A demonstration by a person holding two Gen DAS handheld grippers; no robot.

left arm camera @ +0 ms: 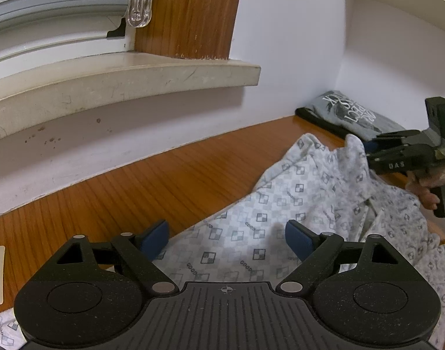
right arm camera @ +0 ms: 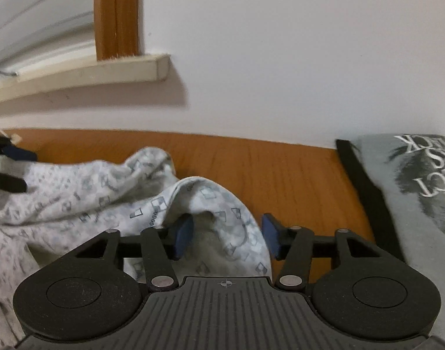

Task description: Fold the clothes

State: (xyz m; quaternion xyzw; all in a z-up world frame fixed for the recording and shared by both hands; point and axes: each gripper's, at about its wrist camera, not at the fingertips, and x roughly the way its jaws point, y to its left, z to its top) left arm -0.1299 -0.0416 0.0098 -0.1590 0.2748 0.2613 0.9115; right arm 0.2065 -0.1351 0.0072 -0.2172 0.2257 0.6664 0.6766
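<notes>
Patterned garment [left arm camera: 280,218] on table [left arm camera: 135,180], folded shirt [left arm camera: 353,116] behind.

Left gripper [left arm camera: 227,240] agape; right gripper [right arm camera: 227,237] part-open.

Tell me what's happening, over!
Left gripper open, above shirt. Right gripper: shirt fold between jaws, grip unclear. Shirt crumpled, not folded yet. Grey tee off to the side, not in the way.

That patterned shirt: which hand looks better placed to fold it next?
Probably right: the right gripper has a raised fold of the patterned shirt between its jaws, while the left gripper hovers wide open.
</notes>
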